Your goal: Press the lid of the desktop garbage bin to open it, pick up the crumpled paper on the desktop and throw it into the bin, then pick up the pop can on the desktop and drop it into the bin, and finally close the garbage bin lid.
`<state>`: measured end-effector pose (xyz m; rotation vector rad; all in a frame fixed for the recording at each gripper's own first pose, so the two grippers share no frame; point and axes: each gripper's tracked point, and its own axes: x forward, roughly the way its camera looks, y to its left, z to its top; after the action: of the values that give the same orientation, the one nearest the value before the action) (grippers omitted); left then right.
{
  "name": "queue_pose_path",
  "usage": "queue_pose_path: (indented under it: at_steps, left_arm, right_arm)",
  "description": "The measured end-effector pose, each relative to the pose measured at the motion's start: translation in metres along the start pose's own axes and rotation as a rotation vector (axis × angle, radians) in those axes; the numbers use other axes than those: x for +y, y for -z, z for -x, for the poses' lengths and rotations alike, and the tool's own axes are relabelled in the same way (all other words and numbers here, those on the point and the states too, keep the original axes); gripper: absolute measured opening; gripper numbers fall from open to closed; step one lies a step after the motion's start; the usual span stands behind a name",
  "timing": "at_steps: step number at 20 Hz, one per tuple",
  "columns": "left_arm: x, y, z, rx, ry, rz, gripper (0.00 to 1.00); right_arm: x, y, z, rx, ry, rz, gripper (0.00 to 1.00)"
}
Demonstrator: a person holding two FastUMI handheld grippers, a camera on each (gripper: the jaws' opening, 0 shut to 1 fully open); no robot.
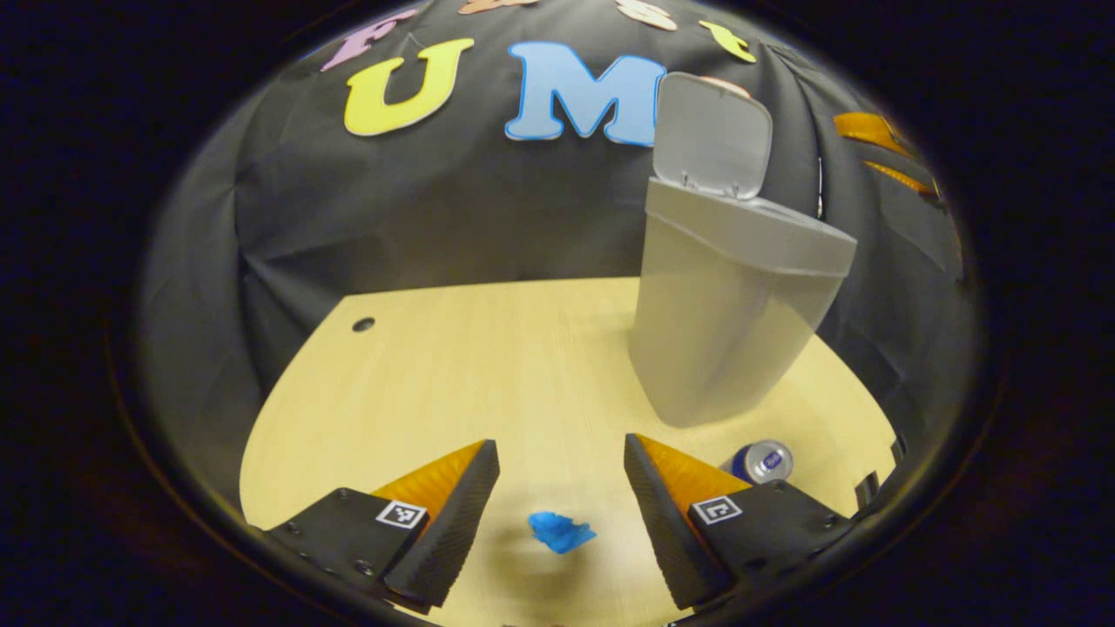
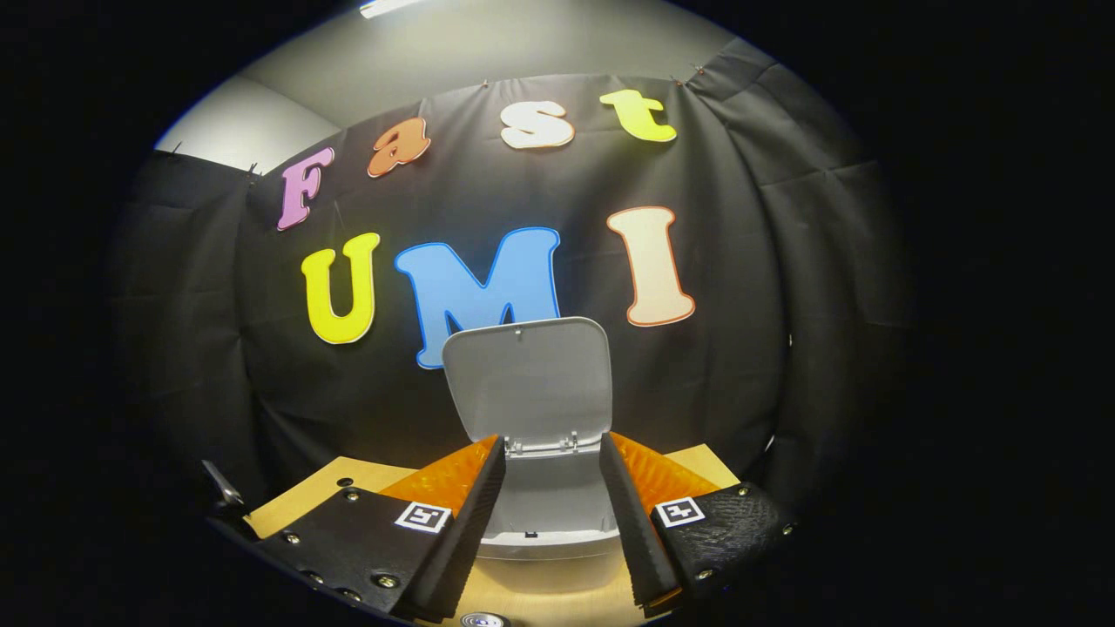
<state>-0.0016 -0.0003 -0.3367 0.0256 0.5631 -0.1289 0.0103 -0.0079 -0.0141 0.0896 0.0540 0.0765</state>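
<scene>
The left gripper hangs with fingers spread wide (nothing between them); the right gripper likewise gapes, pointing toward twelve o'clock.

Left gripper view looks down from above the desktop, bin off right; right gripper view sits close, level, facing its raised lid; both share bin.

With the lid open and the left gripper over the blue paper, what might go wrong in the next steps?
1. The crumpled paper is small and lies low between the open fingers of the left gripper; the fingers may close above it or push it away.
2. The pop can lies on its side near the bin; a sideways move could make it roll.
3. The right gripper hangs close to the raised lid; a bump may shut it.
</scene>
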Motion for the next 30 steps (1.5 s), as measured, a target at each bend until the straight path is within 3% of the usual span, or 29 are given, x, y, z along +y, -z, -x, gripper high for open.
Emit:
queue_pose_path:
  at_steps: [4, 12, 23, 26, 28, 29, 30]
  left_arm:
    - [0.002, 0.050, -0.021, 0.107, 0.005, 0.023, 0.95]
    - [0.028, 0.095, -0.029, 0.220, -0.014, 0.038, 0.94]
    - [0.038, 0.107, -0.033, 0.259, -0.048, -0.027, 0.93]
    - [0.039, 0.103, -0.033, 0.245, -0.051, -0.033, 0.98]
    - [0.043, 0.100, -0.035, 0.231, -0.061, -0.057, 0.91]
    - [0.042, 0.099, -0.037, 0.230, -0.058, -0.063, 0.73]
    - [0.042, 0.099, -0.038, 0.228, -0.057, -0.069, 0.64]
  right_arm:
    - [-0.013, 0.005, 0.005, 0.014, 0.036, -0.008, 0.71]
    - [-0.023, 0.009, 0.010, 0.030, 0.068, -0.010, 0.71]
    - [-0.033, 0.011, 0.013, 0.041, 0.086, -0.007, 0.70]
    - [-0.034, 0.015, 0.013, 0.052, 0.086, -0.010, 0.71]
    - [-0.034, 0.020, 0.013, 0.063, 0.084, -0.013, 0.71]
    - [-0.034, 0.022, 0.013, 0.067, 0.084, -0.014, 0.71]
    - [-0.034, 0.022, 0.013, 0.070, 0.084, -0.014, 0.71]
